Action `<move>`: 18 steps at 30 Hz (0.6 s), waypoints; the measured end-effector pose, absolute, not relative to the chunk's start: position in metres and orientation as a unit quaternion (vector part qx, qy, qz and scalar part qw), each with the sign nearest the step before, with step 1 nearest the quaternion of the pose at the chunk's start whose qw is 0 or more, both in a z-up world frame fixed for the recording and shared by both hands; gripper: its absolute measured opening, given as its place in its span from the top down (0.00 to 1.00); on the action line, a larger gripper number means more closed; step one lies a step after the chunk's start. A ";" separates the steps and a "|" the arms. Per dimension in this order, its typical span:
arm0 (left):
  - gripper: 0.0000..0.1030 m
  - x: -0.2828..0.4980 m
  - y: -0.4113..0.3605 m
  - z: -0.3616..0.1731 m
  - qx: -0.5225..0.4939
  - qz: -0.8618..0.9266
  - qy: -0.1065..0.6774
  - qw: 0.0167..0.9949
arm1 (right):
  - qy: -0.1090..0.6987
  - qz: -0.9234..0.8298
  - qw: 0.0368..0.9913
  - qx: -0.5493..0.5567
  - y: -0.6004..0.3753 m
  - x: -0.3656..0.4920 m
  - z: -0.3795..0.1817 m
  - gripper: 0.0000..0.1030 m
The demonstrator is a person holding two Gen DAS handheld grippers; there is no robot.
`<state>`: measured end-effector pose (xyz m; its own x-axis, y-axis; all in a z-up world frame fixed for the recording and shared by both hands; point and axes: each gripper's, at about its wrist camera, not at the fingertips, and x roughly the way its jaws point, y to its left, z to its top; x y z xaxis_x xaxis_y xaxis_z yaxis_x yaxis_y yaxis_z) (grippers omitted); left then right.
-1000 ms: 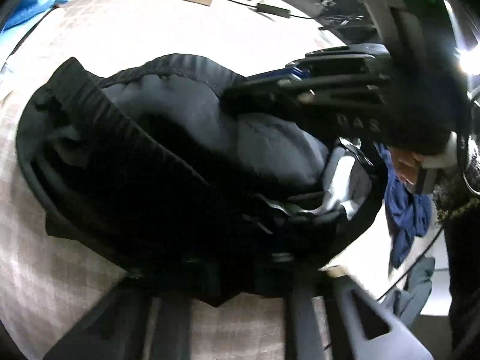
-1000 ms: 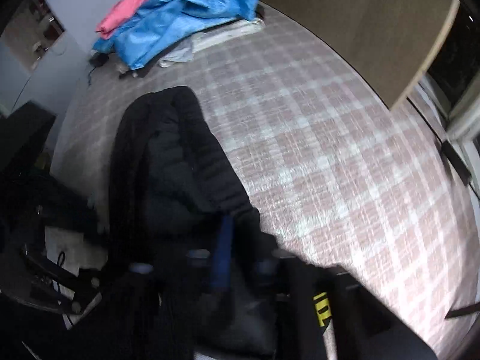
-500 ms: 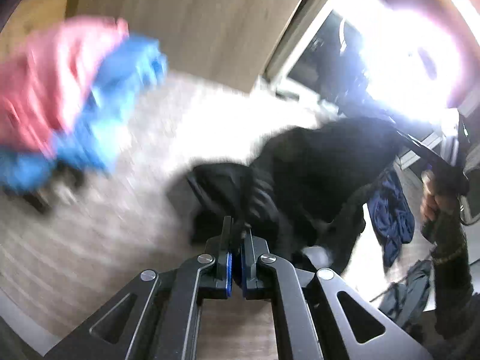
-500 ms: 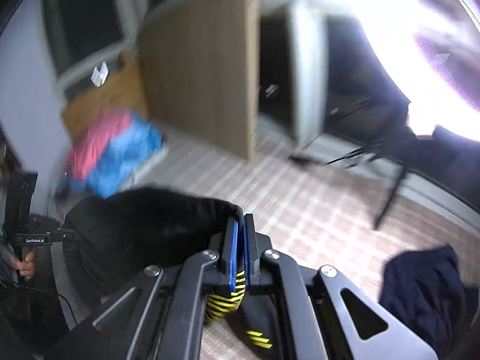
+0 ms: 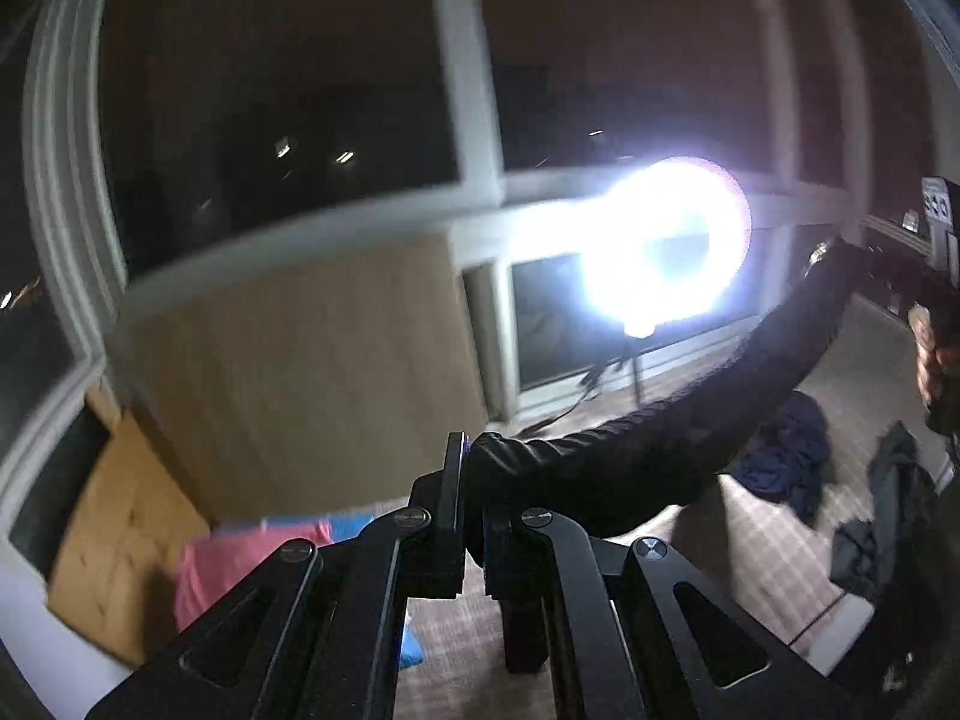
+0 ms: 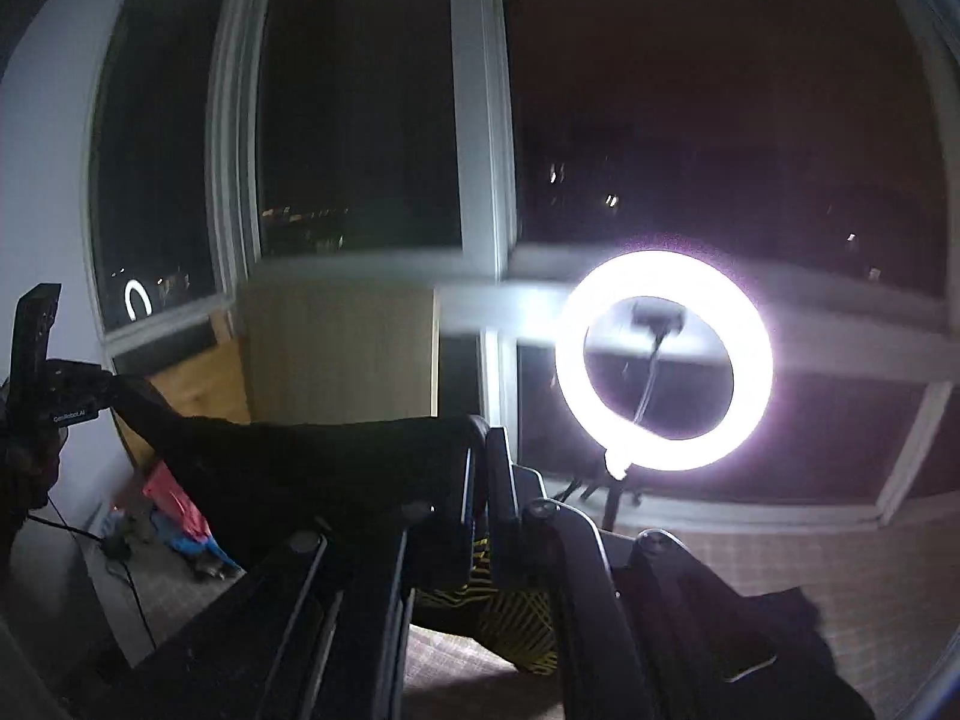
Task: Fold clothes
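Note:
A black garment [image 5: 648,450] hangs stretched in the air between my two grippers. In the left wrist view my left gripper [image 5: 474,480] is shut on one end of it, and the cloth runs up to the right, where my right gripper [image 5: 840,252] holds the other end beside a person's hand [image 5: 933,354]. From the right wrist camera, my right gripper [image 6: 483,462] is shut on the black garment [image 6: 312,468], which stretches left to the left gripper [image 6: 72,396]. A yellow-striped part [image 6: 498,618] of the cloth hangs below the fingers.
A bright ring light [image 6: 663,360] on a stand faces me before dark windows. Below lie a checked surface [image 5: 750,552], a pink and blue clothes pile [image 5: 252,564], a dark blue garment [image 5: 786,456] and a grey one [image 5: 888,510]. A wooden panel [image 5: 300,372] stands behind.
Both grippers have risen from the checked surface with the black garment, which went from a heap to a stretched span. Both views swung up toward the windows and ring light.

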<state>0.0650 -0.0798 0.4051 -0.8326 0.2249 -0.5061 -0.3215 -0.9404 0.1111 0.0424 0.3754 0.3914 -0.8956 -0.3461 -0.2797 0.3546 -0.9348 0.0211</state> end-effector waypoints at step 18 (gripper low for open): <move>0.97 -0.066 -0.058 0.351 -0.369 0.906 0.108 0.178 | 0.022 -0.971 0.086 0.224 0.376 -0.018 0.325 0.97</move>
